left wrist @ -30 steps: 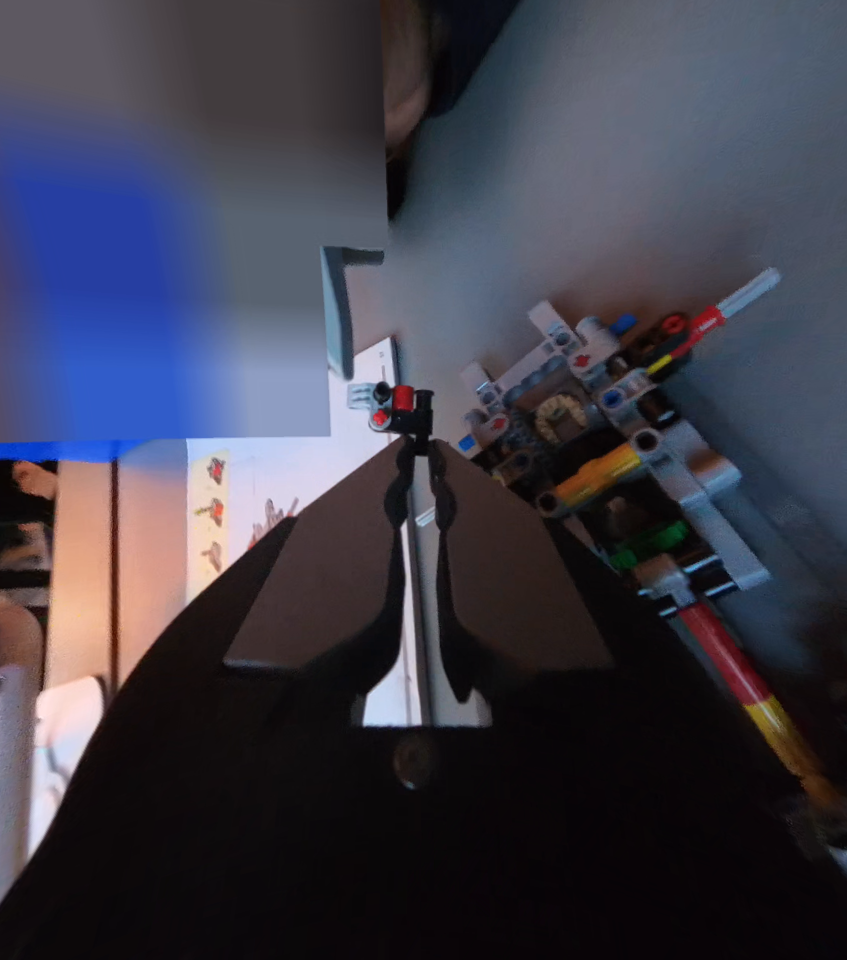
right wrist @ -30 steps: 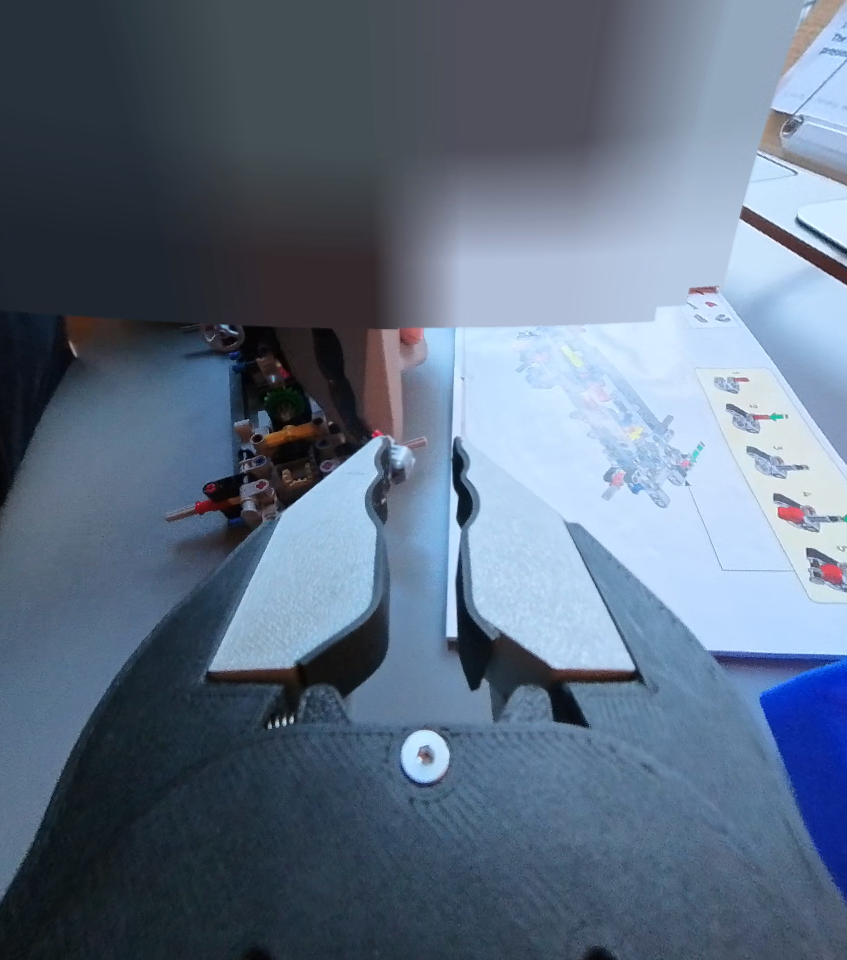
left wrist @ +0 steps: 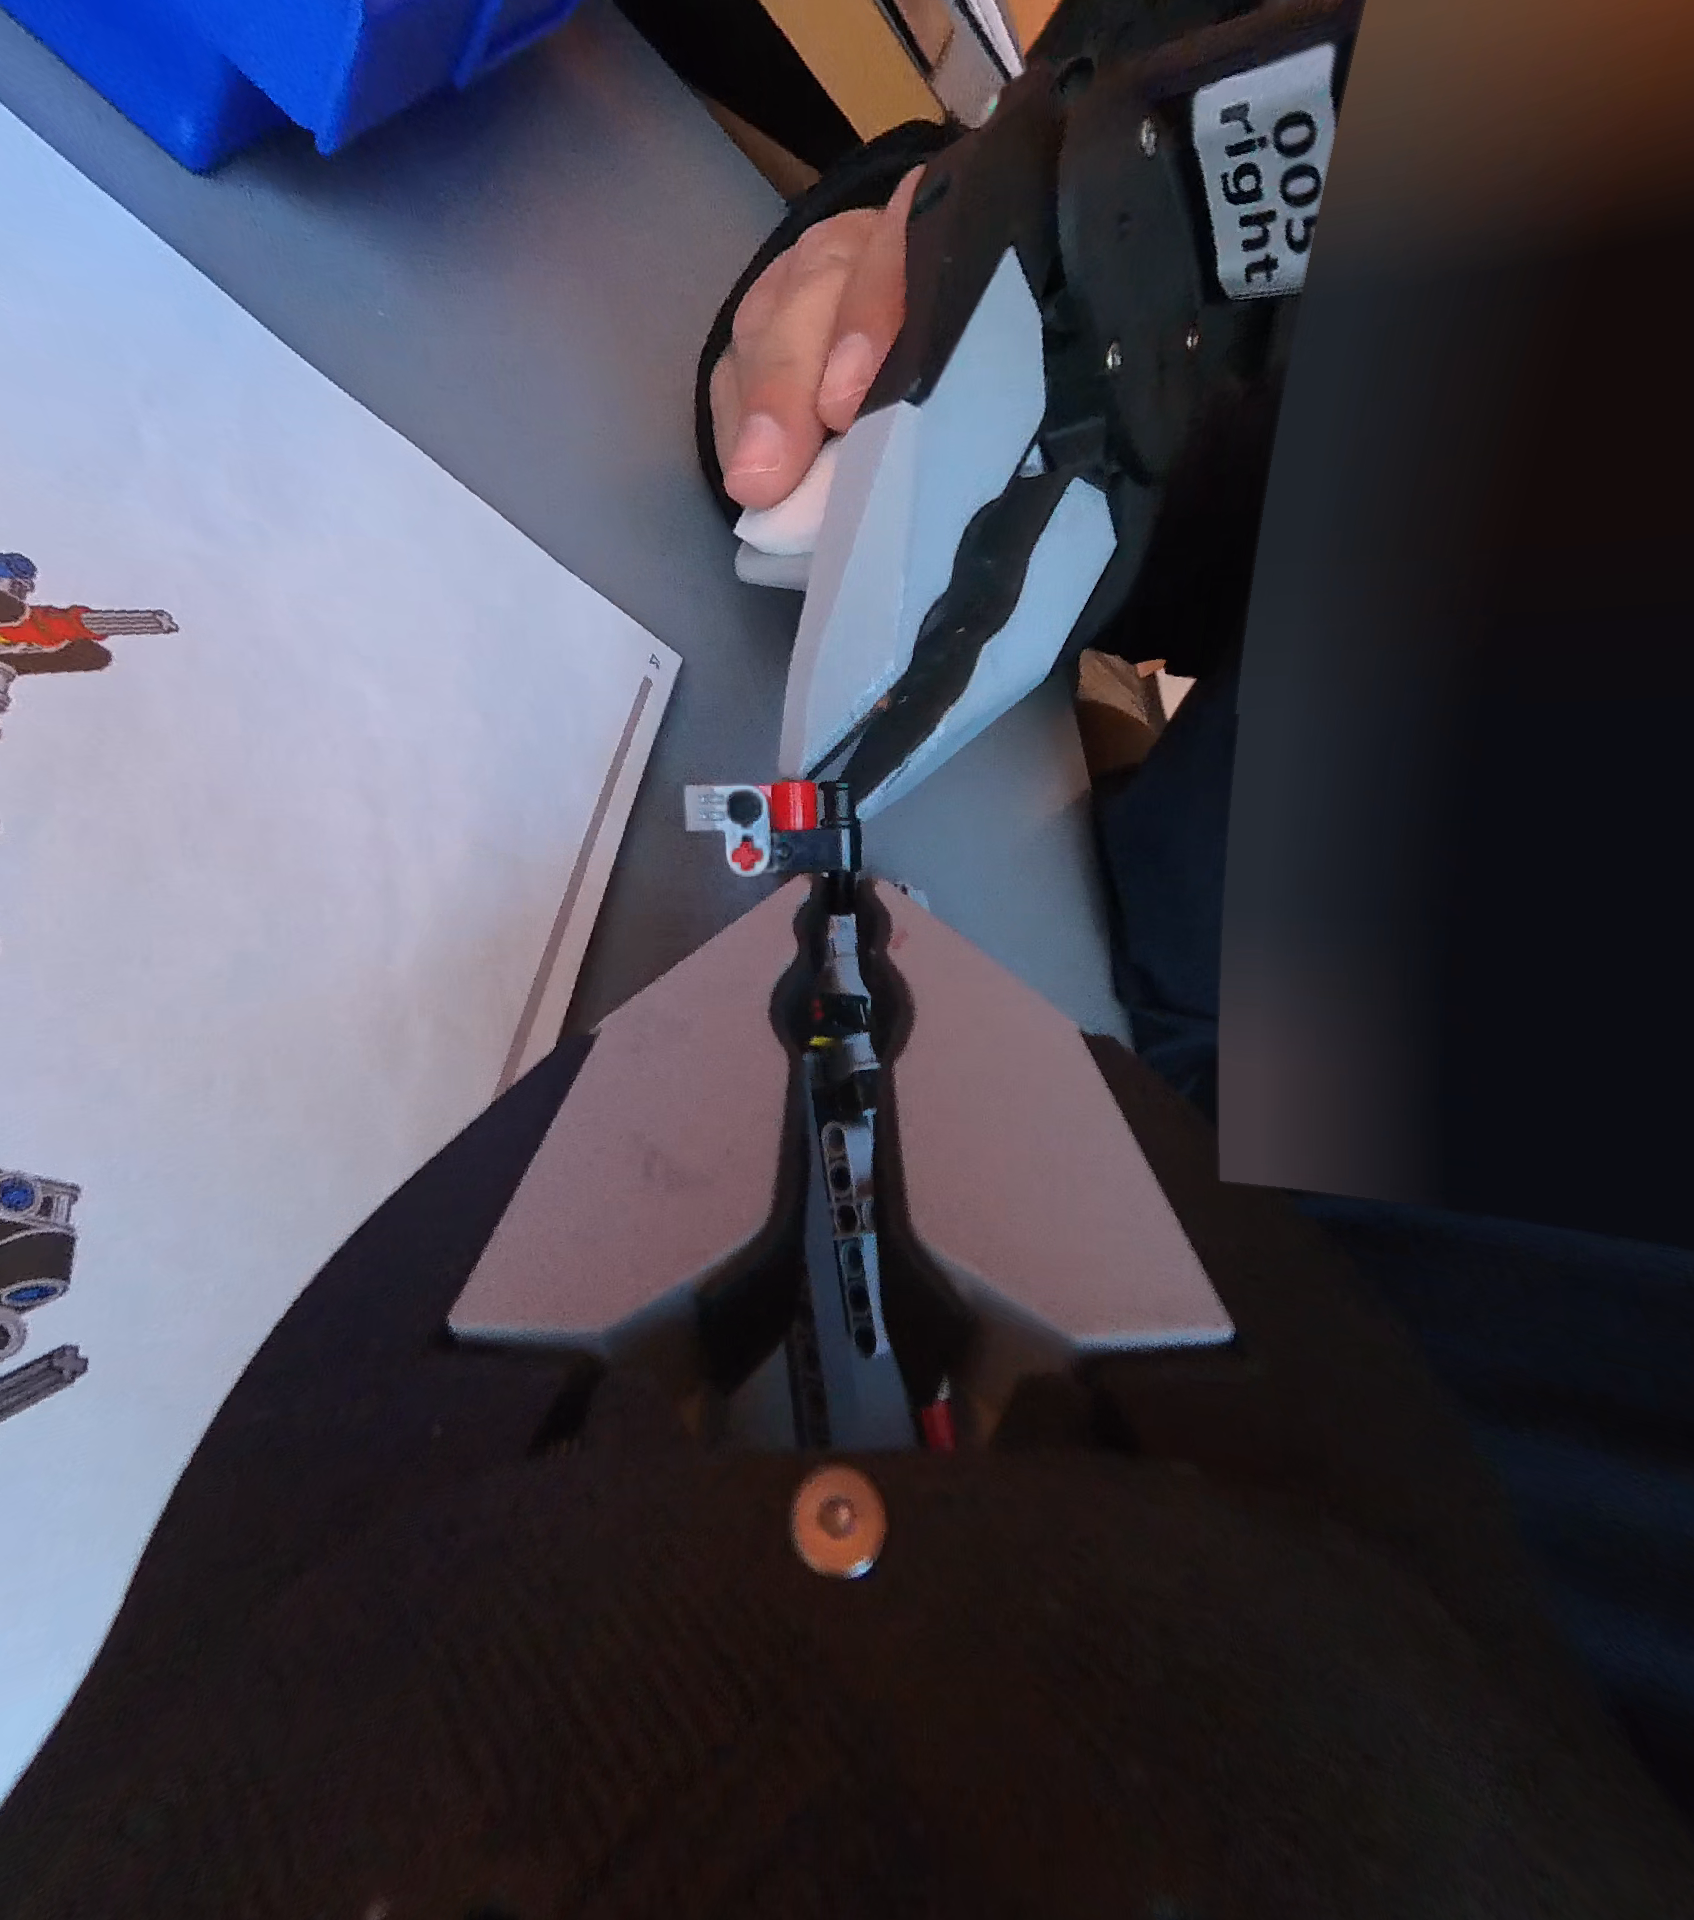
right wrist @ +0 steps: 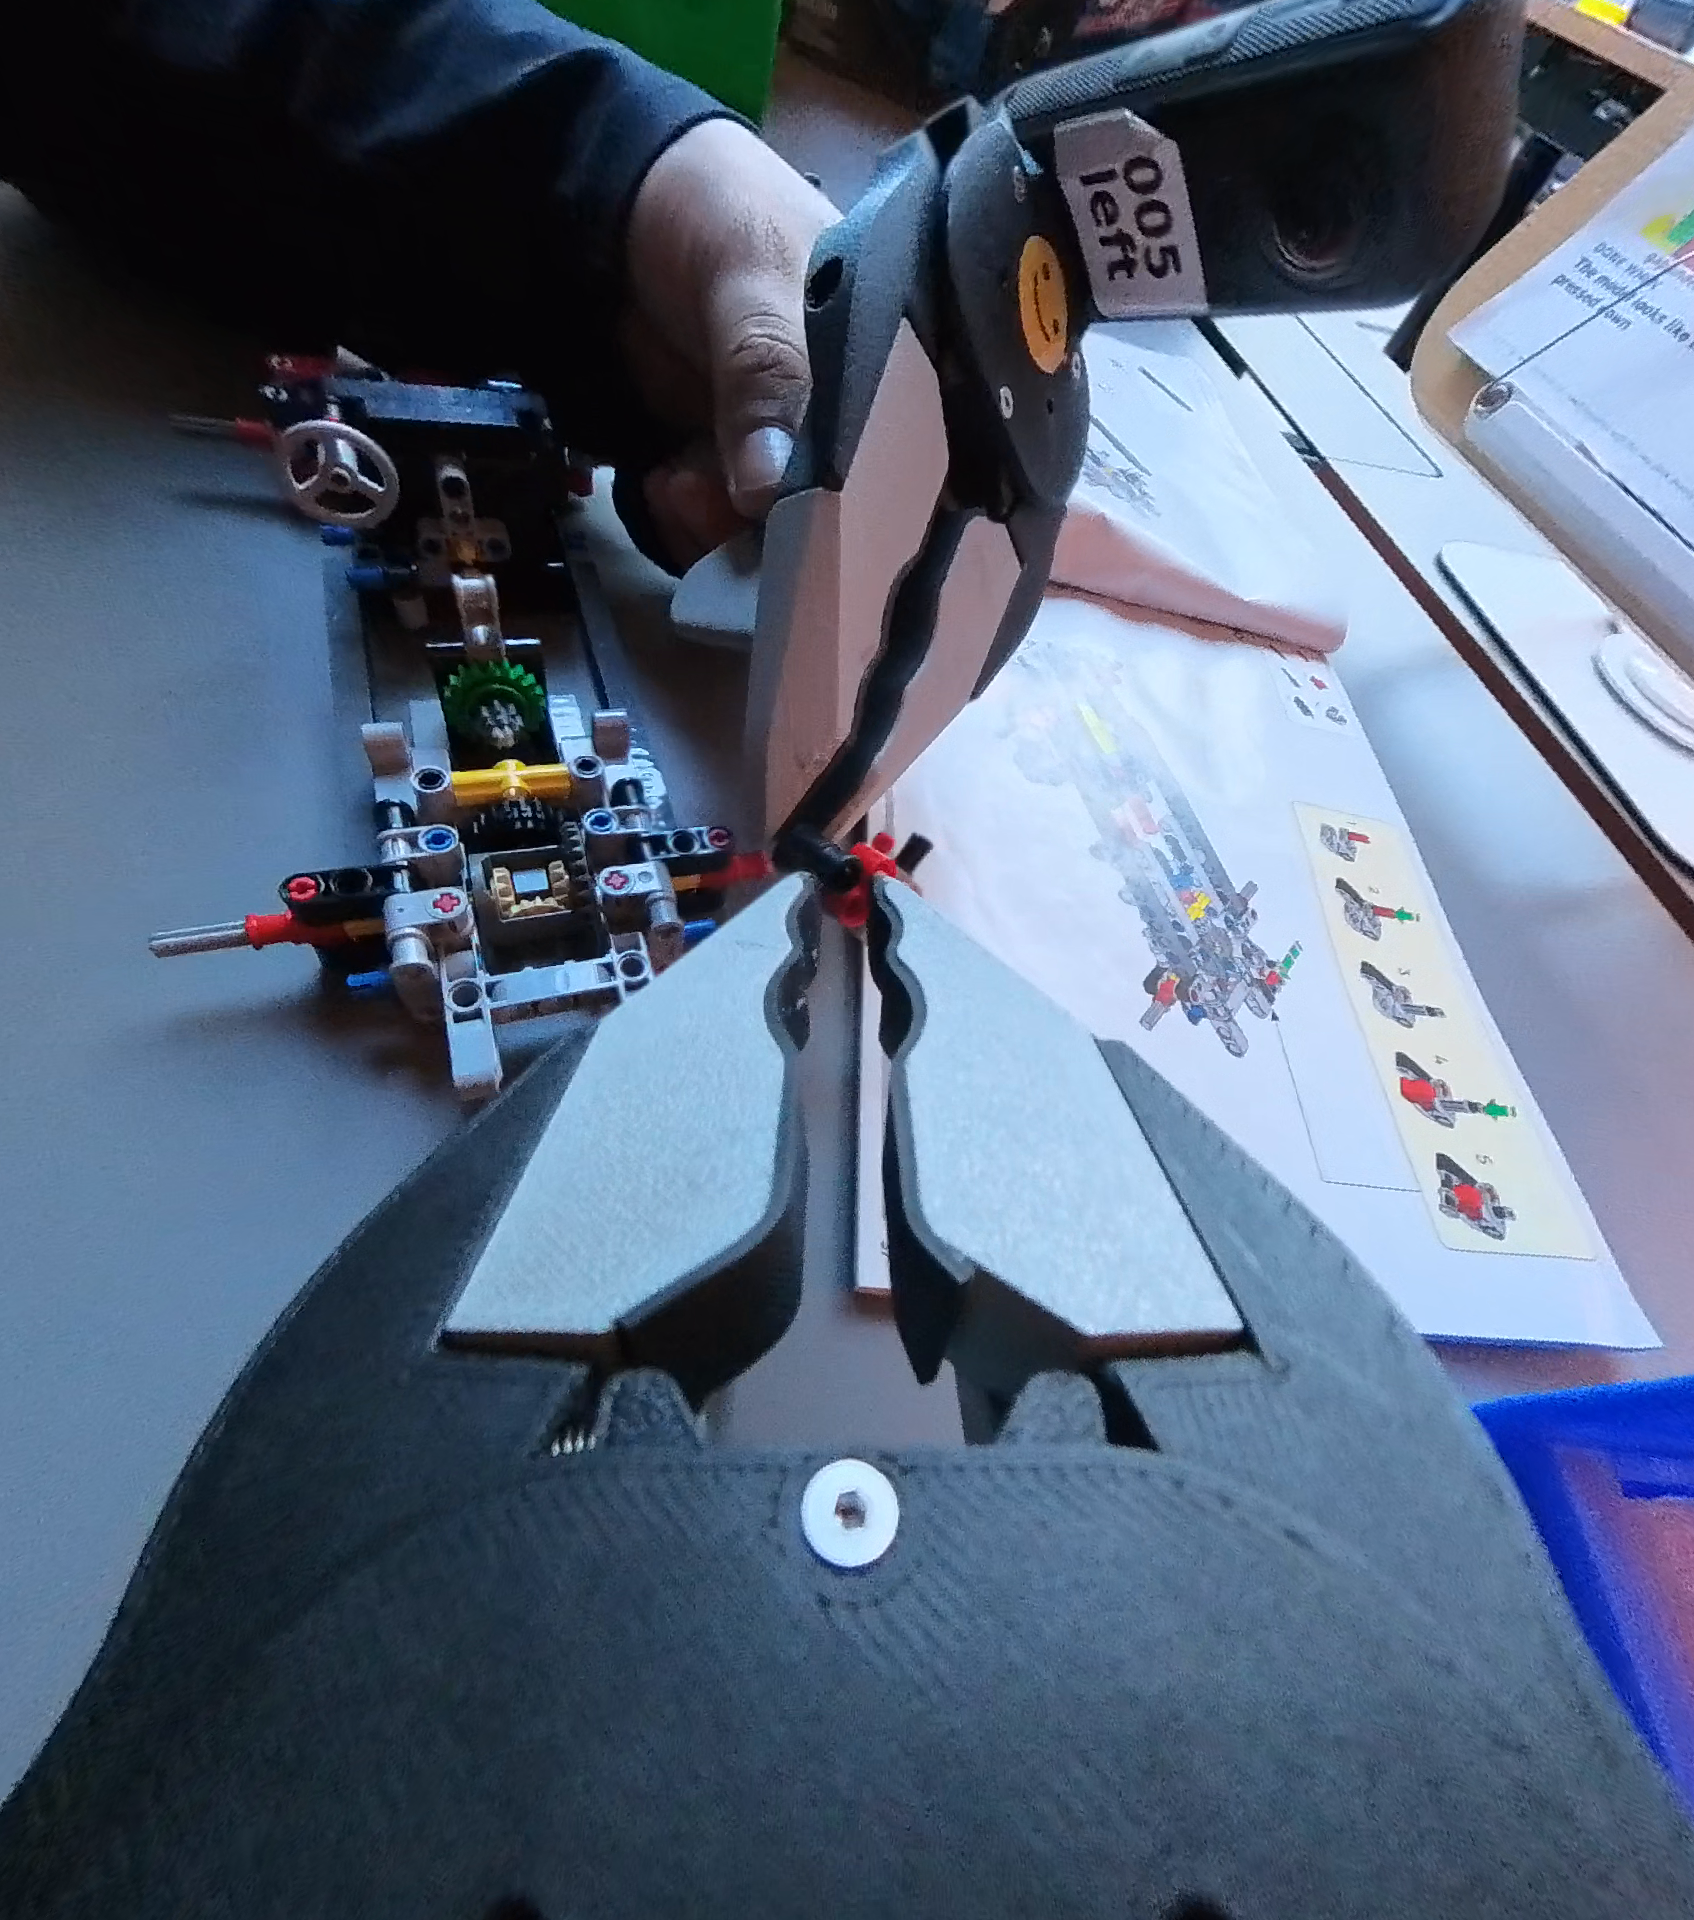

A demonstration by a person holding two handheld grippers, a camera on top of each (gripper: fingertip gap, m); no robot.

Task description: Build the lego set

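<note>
Above a grey table (right wrist: 74, 1039), two hand-held grippers meet tip to tip on one small toy-brick sub-assembly (left wrist: 781, 826). Left gripper (left wrist: 838, 902), its jaws nearly shut, pinches a black pin at the near side of that red, grey and black cluster. Right gripper (right wrist: 841, 902), also narrowly closed, pinches a small red cross-shaped piece (right wrist: 858, 878) on the same cluster. A hand (right wrist: 718, 343) grips the left tool's handle. Just left of the tips in the right wrist view lies a partly built brick chassis (right wrist: 500, 831) with a green gear (right wrist: 492, 701). To the right spreads an open instruction booklet (right wrist: 1186, 883); a blue bin (right wrist: 1674, 1558) sits near right.
</note>
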